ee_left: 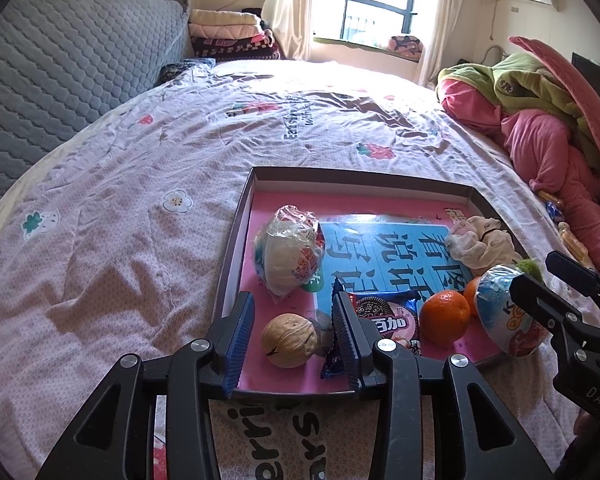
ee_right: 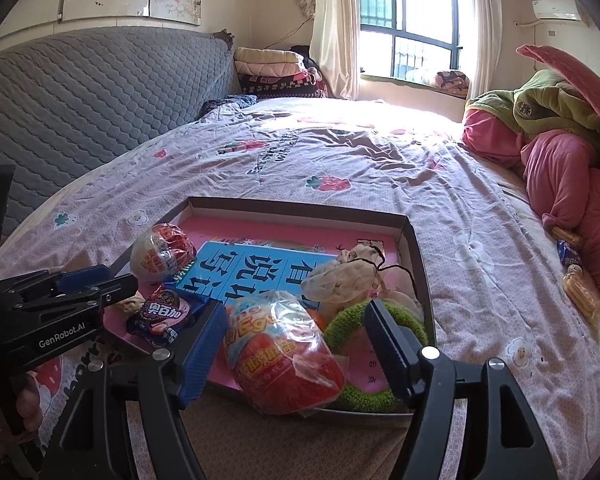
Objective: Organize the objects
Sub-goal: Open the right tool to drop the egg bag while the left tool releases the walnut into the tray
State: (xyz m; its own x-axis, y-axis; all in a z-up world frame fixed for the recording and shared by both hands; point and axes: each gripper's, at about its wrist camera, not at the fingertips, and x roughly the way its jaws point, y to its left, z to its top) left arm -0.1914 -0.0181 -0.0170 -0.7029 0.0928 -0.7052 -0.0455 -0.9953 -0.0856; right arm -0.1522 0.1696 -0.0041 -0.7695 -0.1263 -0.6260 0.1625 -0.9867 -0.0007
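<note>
A: Since both grippers sit at the near rim of the tray (ee_left: 236,232), what's the step? Quick.

B: Looks like dropping things into the tray. Left gripper (ee_left: 294,332) is spread wide, gripping nothing; the walnut (ee_left: 289,339) lies on the tray floor between its fingers, not pinched. Likely just released or about to be taken, can't tell which.

A: Right one?

B: Right gripper (ee_right: 296,344) has the wrapped toy egg (ee_right: 284,352) between its fingers. The left pad looks against the wrapper, the right pad seems to stand off it. Can't tell if it's clamped or let go. The egg overhangs the near rim of the tray (ee_right: 416,256), leaning on the green ring (ee_right: 340,332).

A: How to do it well?

B: My read: get the egg fully past the rim before opening, else it may roll out onto the bedsheet (ee_left: 140,168). The crinkly wrapper is slippery, so set it low, don't drop. Keep off the oranges (ee_left: 444,316) and the cookie packet (ee_left: 384,316) beside it.

A: Anything else inside?

B: A second wrapped egg (ee_left: 288,256) further back on the left, a cloth pouch (ee_right: 348,276) on the right, all on top of a blue card (ee_left: 396,252). A few snack packets (ee_right: 572,276) still lie out on the bed by the pink clothes (ee_right: 560,176), well apart from the tray. Probably those go next.
</note>
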